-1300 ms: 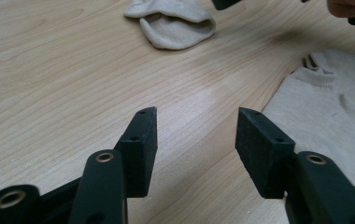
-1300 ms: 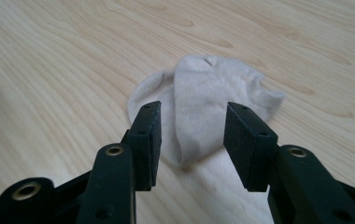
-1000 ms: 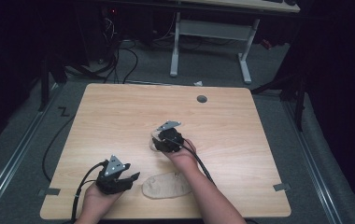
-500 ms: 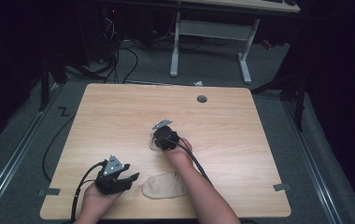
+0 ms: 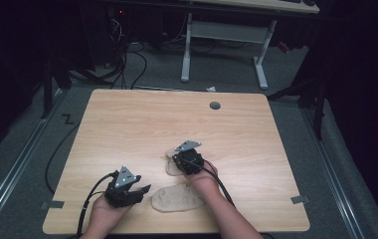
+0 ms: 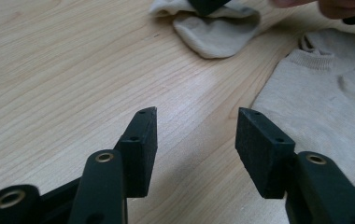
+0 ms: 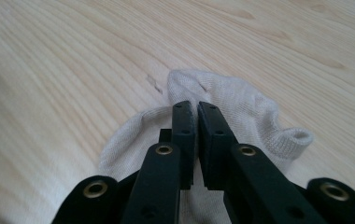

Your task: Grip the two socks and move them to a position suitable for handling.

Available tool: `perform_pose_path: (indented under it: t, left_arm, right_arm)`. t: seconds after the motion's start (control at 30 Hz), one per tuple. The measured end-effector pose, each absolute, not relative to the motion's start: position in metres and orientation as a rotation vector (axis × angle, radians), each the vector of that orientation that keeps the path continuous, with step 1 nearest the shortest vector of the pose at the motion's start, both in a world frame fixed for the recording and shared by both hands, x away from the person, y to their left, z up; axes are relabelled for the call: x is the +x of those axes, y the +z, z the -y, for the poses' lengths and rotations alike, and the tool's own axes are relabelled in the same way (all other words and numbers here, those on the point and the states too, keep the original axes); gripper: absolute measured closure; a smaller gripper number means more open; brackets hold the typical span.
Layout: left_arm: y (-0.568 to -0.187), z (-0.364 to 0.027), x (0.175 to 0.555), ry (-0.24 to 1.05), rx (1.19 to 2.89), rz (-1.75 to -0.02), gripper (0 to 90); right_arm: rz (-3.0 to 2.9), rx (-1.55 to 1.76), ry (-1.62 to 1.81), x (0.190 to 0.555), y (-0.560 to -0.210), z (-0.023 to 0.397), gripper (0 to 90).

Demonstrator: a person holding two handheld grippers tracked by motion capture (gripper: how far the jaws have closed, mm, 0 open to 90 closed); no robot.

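Note:
Two beige socks lie on the wooden table [image 5: 127,124]. One sock [image 5: 176,200] [image 6: 315,102] lies flat near the front edge. My left gripper [image 5: 144,190] [image 6: 196,126] rests just left of it, open, with bare wood between its jaws. The other sock [image 5: 170,167] [image 7: 250,107] [image 6: 217,32] is bunched up a little farther in. My right gripper [image 5: 178,163] [image 7: 195,105] points down onto it; its jaws have just been closing and now pinch a raised fold of its fabric.
A grey cable grommet [image 5: 215,105] sits in the table's far right part. Behind the table stand a white desk frame [image 5: 187,50] and floor cables [image 5: 137,59]. Each gripper's cable trails toward the person's forearms at the front edge.
The right gripper's jaws have gone from wide open to pinched on the bunched sock, and that hand has drawn back toward the front edge. The left gripper has stayed put.

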State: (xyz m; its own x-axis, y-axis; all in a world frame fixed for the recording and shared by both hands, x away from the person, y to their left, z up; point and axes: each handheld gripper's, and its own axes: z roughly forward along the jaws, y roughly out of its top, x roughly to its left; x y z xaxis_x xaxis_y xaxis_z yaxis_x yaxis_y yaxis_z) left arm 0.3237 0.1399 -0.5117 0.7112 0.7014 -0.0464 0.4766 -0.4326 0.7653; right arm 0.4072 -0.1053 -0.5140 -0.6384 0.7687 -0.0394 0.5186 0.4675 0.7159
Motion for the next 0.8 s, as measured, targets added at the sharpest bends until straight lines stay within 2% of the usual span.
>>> perform_pose_path:
  t: [0.3,0.8]
  left_arm:
    - [-0.514,-0.134,0.324,0.359,2.127,-0.896,48.9]
    - [-0.516,-0.132,0.324,0.356,2.131,-0.901,48.9]
  right_arm:
    - [-2.283,1.134,1.072,0.386,-0.505,0.140,84.5]
    - [-2.178,1.209,1.137,0.375,-0.499,0.177,82.4]
